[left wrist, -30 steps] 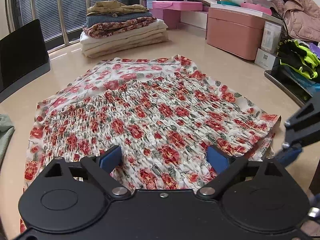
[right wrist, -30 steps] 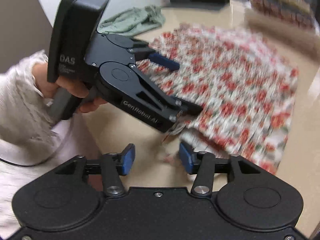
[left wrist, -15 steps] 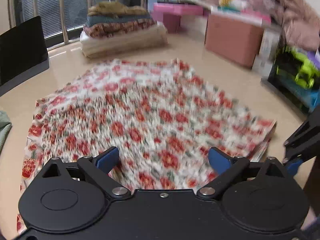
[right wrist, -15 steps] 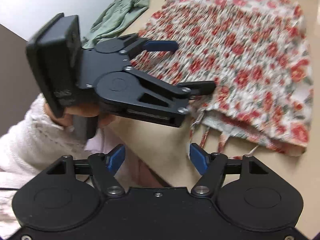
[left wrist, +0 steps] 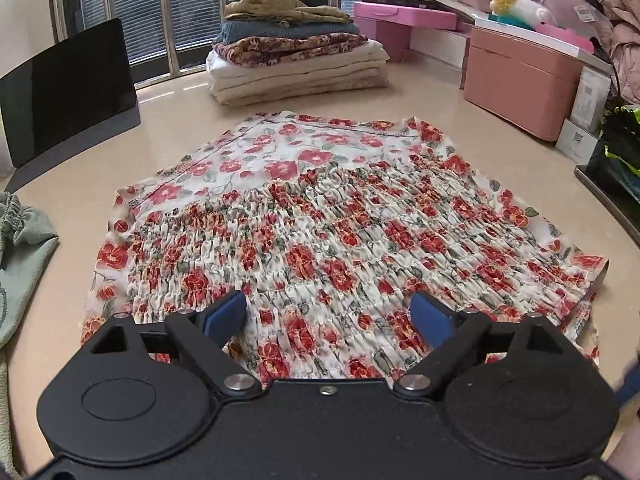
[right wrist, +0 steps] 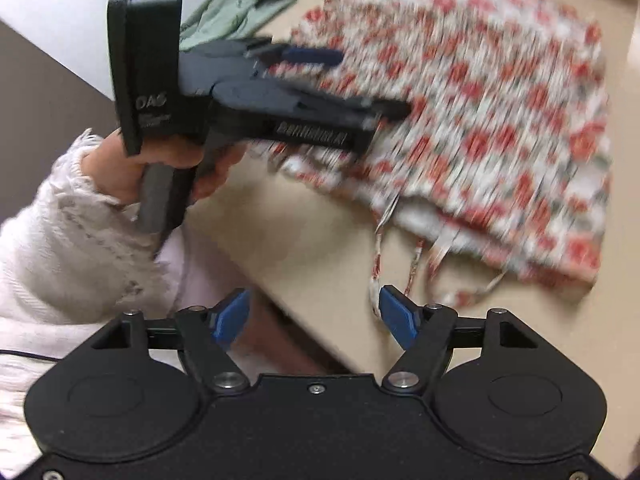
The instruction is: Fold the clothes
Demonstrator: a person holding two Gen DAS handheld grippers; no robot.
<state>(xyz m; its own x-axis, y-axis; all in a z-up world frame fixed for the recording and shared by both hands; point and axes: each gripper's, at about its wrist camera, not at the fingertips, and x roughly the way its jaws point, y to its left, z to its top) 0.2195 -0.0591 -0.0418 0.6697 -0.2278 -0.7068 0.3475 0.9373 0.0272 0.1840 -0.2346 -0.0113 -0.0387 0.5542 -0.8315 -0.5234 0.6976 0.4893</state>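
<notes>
Presently, findings as observed:

Garment: a floral dress with a shirred bodice lies spread flat on the beige tabletop, folded double, with layered edges showing at the near right corner.
Straps: thin floral ties trail from the garment's near edge toward the table edge; one appears to lie just beside the right gripper's right pad, though blur makes contact uncertain.
Left gripper: poised over the near hem of the dress, fingers spread wide and drawing inward; fabric lies beneath them, nothing pinched.
Right gripper: at the table's near edge, fingers parted, no cloth clamped between them.
Left hand: wraps the left gripper's handle, with a white knitted sleeve at the wrist.
Green garment: crumpled at the left of the table, apart from the dress.
Folded stack: piled linens and clothes at the far side, by the window blinds.
Black panel: stands at far left.
Pink boxes: far right.
</notes>
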